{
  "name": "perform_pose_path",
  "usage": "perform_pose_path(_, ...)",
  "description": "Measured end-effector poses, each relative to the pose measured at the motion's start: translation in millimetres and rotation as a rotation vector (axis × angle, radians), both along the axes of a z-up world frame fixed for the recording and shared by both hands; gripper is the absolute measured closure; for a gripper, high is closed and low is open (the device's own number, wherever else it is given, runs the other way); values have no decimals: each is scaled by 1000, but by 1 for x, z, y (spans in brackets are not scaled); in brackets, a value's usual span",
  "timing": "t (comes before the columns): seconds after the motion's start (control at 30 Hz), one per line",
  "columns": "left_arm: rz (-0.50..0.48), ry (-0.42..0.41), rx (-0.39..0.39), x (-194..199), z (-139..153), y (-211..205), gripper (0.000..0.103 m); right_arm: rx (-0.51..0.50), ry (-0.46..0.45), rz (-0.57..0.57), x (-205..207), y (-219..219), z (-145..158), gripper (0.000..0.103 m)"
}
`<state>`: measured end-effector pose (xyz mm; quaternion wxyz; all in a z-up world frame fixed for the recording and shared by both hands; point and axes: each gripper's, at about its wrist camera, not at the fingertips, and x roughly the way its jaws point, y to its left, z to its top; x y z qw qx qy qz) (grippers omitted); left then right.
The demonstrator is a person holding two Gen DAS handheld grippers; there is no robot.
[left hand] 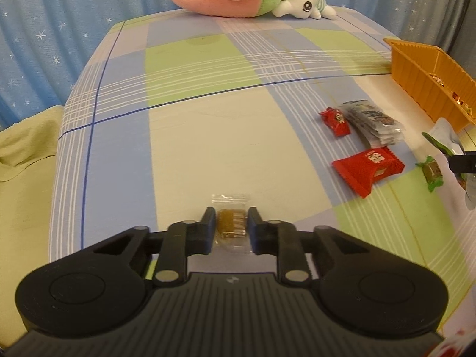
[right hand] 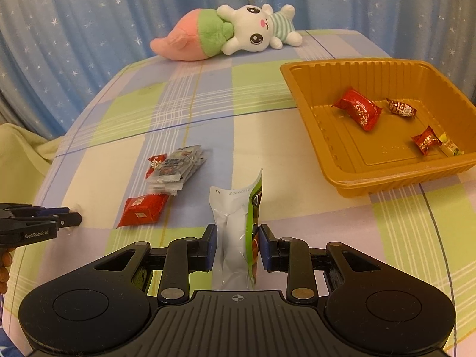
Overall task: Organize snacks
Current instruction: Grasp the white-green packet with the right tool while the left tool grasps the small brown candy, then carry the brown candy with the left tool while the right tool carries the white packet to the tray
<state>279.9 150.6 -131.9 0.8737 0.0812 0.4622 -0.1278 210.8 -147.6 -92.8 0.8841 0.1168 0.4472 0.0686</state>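
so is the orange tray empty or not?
Not empty. The orange tray holds four wrapped snacks, among them a red packet.

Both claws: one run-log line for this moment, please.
left claw: shut on clear candy packet | right claw: shut on green-white pouch | tray: four snacks

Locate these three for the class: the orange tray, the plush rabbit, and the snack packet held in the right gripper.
orange tray [right hand: 306,101]: right wrist view, its left wall.
plush rabbit [right hand: 258,34]: right wrist view, its face.
snack packet [right hand: 232,238]: right wrist view, its white back panel.
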Motion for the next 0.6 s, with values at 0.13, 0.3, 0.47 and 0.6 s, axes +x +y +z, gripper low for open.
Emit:
perform_pose_path(0.13, 13, 1, -9, -2, 0, -1, 85, 4, -8, 10, 1, 1, 3, 73)
perform_pose_path(0.3, 39, 14, -22, -8, 1, -3, 85, 14, -20, 28, 1, 1, 7, 73)
perform_pose_path(0.47, 56, 33, -51, -20, 6, -8, 85, 27, -32, 44, -3, -3, 11, 73)
perform_pose_path(0.6, 44, 28, -68, -35, 14, -22, 85, 37, -42, 56, -7, -10, 14, 73)
